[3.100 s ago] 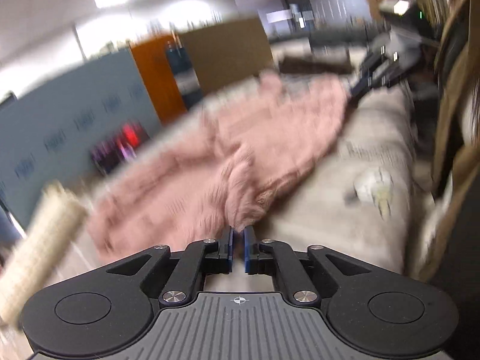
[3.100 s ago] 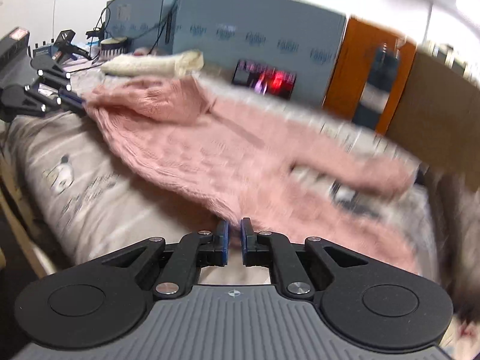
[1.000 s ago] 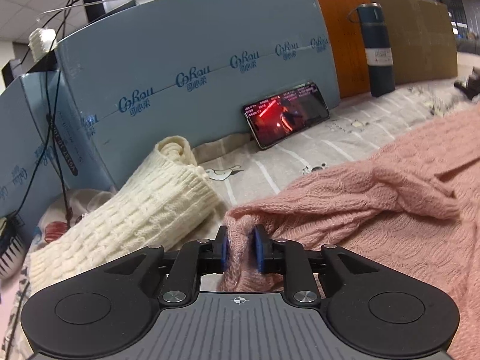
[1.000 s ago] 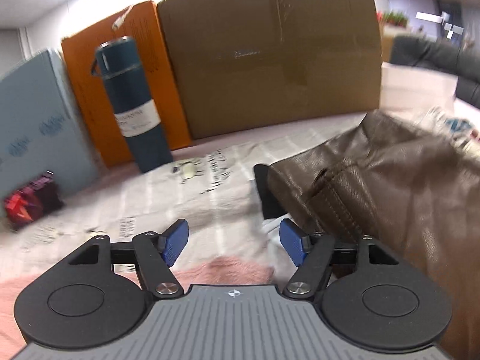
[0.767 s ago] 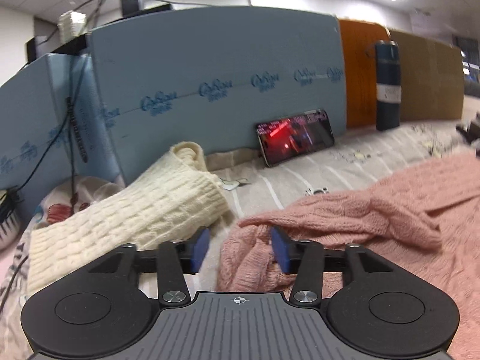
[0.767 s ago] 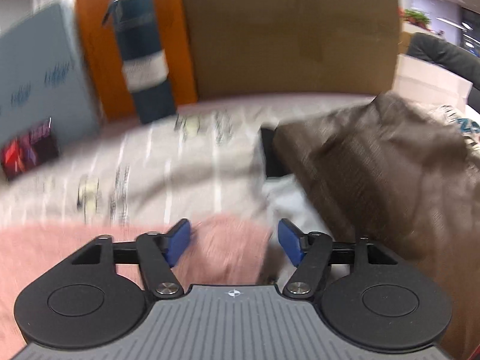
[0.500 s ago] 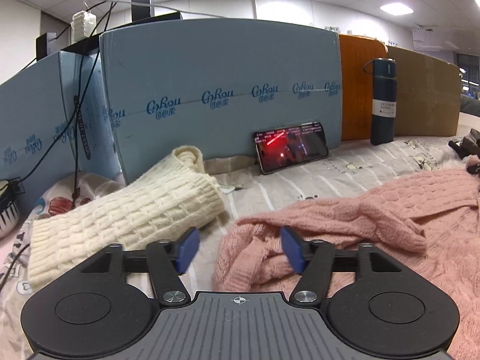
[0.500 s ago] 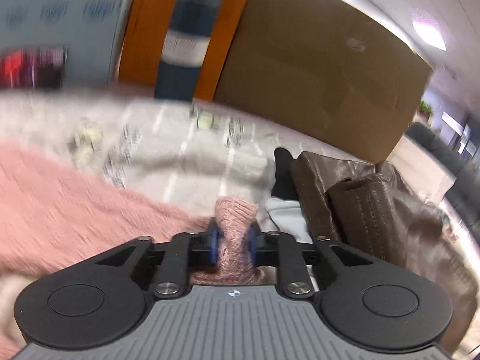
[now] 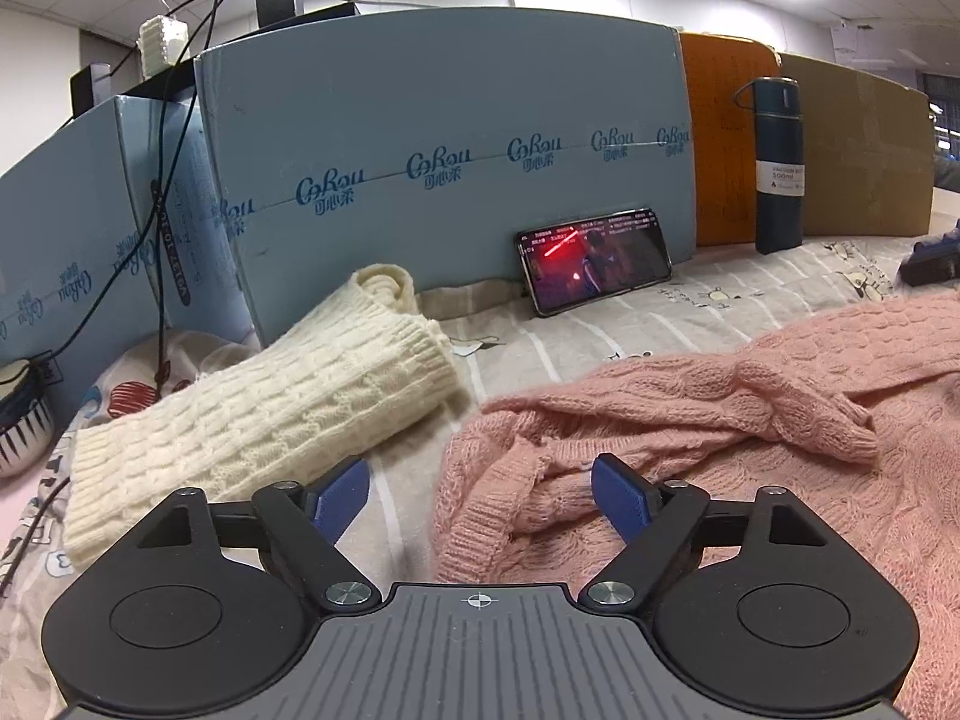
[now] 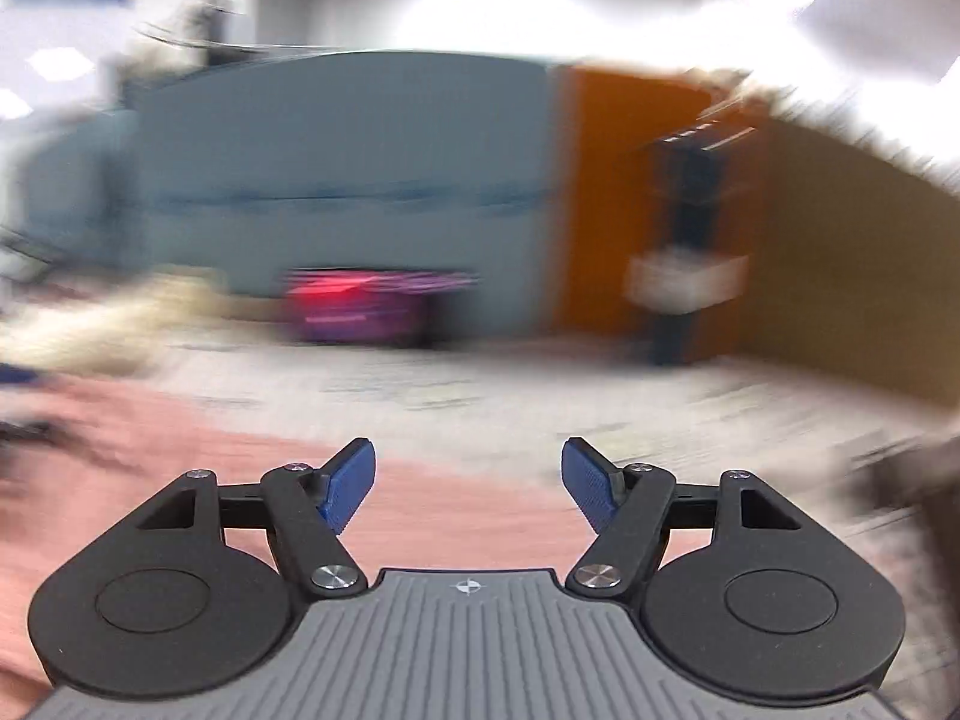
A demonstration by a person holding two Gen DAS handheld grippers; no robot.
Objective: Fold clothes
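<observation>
A pink cable-knit sweater [image 9: 750, 420] lies spread on the printed bedsheet, its crumpled edge just ahead of my left gripper [image 9: 480, 489]. The left gripper is open and empty, its blue pads on either side of that edge without touching it. In the blurred right wrist view the same pink sweater [image 10: 198, 480] fills the lower left. My right gripper [image 10: 468, 483] is open and empty above it.
A folded cream knit [image 9: 258, 414] lies left of the sweater. A lit phone [image 9: 594, 258] leans on blue boxes [image 9: 420, 180]. A dark flask [image 9: 777, 168] stands by orange and brown boards. A bowl [image 9: 18, 420] sits far left.
Both grippers let go of the pink sweater. The left jaws opened wide and drew back slightly. The right gripper, shut on a sleeve cuff half a second ago, is open and swinging left.
</observation>
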